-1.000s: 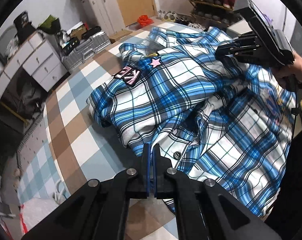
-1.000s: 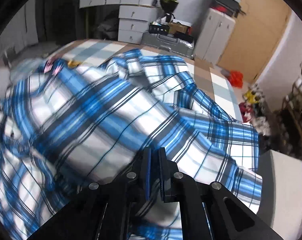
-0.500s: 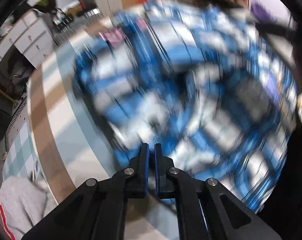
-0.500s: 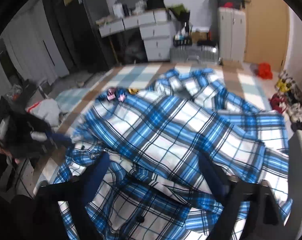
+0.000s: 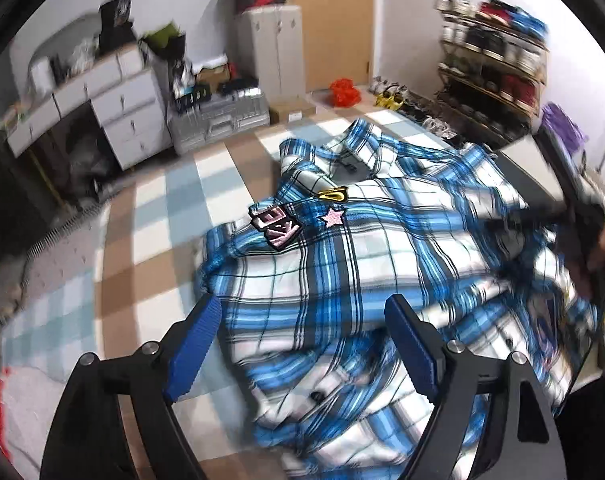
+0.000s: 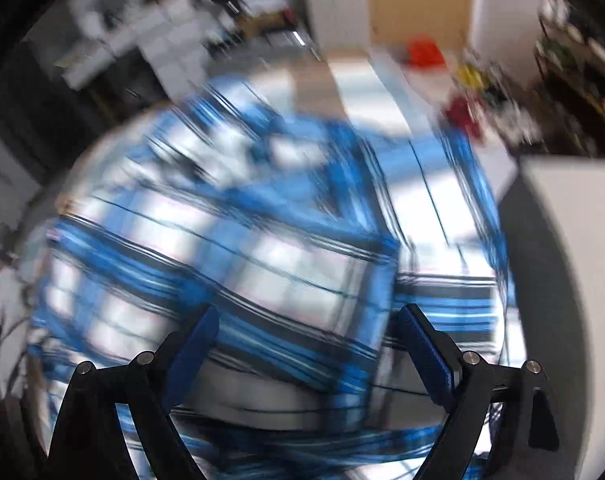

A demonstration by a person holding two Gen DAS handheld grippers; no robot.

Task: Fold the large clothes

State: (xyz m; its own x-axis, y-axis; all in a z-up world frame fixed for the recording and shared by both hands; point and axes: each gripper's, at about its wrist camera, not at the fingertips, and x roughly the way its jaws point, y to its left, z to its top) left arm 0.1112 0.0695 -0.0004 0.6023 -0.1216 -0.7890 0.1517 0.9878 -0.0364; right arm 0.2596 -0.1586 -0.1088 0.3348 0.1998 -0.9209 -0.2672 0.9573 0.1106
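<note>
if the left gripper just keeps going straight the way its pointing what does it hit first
Most likely the plaid shirt: the open left gripper points straight at its rumpled near part, with nothing visible between. Depth is hard to judge here.

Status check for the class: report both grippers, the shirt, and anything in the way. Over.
Left hand-held gripper open, empty. Right hand-held gripper open, empty. Plaid shirt rumpled on checked mat, not folded. Nothing blocking.

White drawers [image 5: 118, 108], grey cabinet [image 5: 276, 48], shoe rack [image 5: 494, 68]
</note>
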